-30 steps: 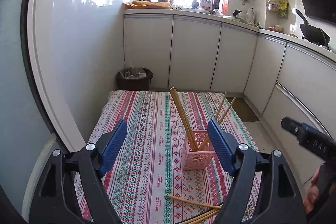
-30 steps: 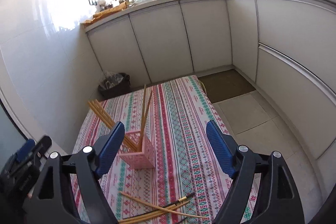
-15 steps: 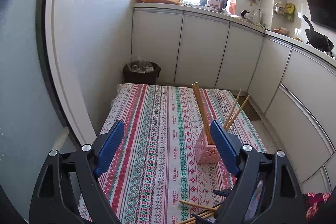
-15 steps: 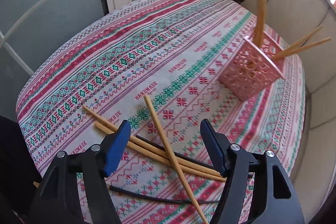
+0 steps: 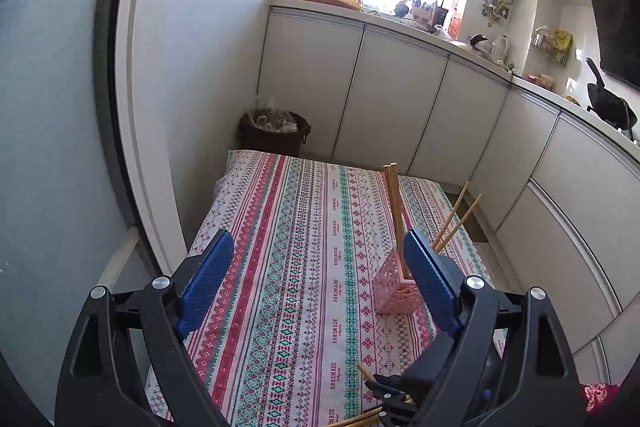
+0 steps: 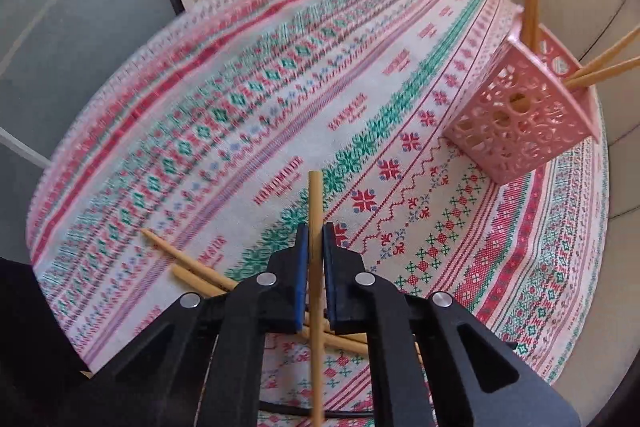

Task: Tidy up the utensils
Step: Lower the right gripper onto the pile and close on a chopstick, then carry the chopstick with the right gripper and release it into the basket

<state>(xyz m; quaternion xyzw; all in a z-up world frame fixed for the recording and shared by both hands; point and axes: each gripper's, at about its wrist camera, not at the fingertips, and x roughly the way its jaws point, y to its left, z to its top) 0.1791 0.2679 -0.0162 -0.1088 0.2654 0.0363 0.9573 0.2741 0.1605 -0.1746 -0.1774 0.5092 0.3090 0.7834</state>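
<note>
My right gripper [image 6: 315,233] is shut on a wooden chopstick [image 6: 315,203] that points forward between its blue pads, low over the striped tablecloth [image 6: 240,99]. Other loose chopsticks [image 6: 180,259] lie on the cloth under and left of it. A pink lattice holder [image 6: 520,115] stands ahead to the right with several chopsticks upright in it. My left gripper [image 5: 318,263] is open and empty above the table; the holder [image 5: 394,287] sits just inside its right finger. The right gripper shows at the lower edge of the left wrist view [image 5: 394,391].
A dark waste bin [image 5: 276,133] stands beyond the table's far end. White cabinets [image 5: 400,99] run along the back and right. A white door frame [image 5: 136,107] flanks the table on the left. The floor drops away right of the table.
My right gripper has dropped lower to the loose chopsticks and shut on one. My left gripper has drawn back and left a little and stays open.
</note>
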